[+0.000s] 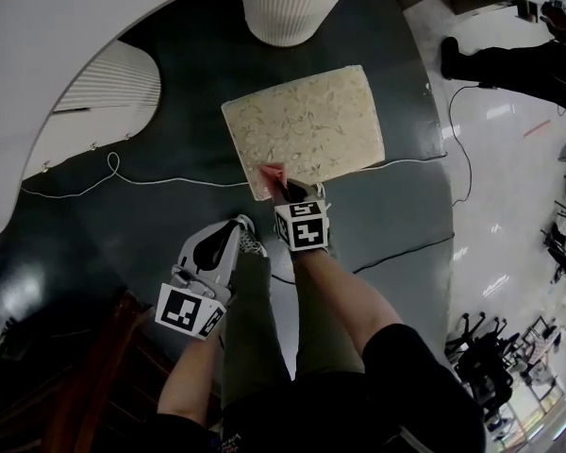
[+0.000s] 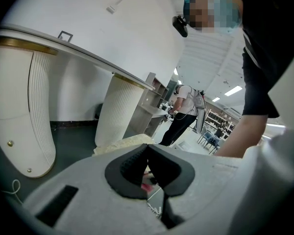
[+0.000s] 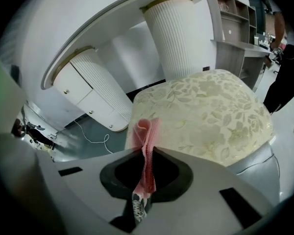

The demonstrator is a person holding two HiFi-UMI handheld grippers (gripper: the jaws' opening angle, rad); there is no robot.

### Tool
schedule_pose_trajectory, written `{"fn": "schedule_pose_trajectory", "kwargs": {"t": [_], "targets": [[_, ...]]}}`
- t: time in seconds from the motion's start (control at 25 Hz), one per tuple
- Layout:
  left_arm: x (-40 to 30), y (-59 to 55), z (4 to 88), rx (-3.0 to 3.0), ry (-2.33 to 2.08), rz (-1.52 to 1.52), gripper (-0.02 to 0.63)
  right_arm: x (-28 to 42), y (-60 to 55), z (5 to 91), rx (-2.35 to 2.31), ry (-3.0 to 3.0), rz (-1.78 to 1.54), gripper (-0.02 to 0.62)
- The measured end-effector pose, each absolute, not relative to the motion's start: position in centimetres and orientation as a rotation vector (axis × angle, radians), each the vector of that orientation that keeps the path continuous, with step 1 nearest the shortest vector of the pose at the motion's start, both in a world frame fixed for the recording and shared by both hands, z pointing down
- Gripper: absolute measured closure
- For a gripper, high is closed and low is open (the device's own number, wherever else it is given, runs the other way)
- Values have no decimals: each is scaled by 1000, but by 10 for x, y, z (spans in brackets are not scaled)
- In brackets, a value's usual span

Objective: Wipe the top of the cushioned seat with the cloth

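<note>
The cushioned seat [image 1: 304, 127] is a square stool with a cream, leaf-patterned top [image 3: 215, 114], standing on the dark floor ahead of me. My right gripper [image 1: 281, 183] is shut on a folded pink cloth [image 3: 146, 141]. The cloth [image 1: 272, 172] pokes up from its jaws at the seat's near left corner. My left gripper [image 1: 228, 230] hangs lower left, above my knee, away from the seat. Its jaws are shut with nothing between them [image 2: 147, 147].
A white ribbed column [image 1: 285, 3] stands just behind the seat, and a curved white counter [image 1: 66, 55] with ribbed panels runs at the left. A white cable [image 1: 151, 182] lies across the dark floor. A person [image 1: 509, 64] stands at the upper right on the pale floor.
</note>
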State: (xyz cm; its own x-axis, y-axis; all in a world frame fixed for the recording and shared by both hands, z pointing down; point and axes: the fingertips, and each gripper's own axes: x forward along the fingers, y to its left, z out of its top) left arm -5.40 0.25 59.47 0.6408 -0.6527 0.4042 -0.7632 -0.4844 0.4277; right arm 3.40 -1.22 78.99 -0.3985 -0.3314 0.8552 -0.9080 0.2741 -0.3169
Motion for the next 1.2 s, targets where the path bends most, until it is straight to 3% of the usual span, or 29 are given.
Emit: {"fn": "schedule_pose_trajectory", "kwargs": {"t": [0.72,0.96,1.2], "targets": [[58,-46,605,2290,-980,252,589,329,-78,792,1445,-1499,980,569],[74,-66,595,2312,-1013,216,589,353,-76,789,1501,-1447,1036,569],[72,-71,585,2334,-1030,205,589,319,-78,759,1542,-1570,1059,569]]}}
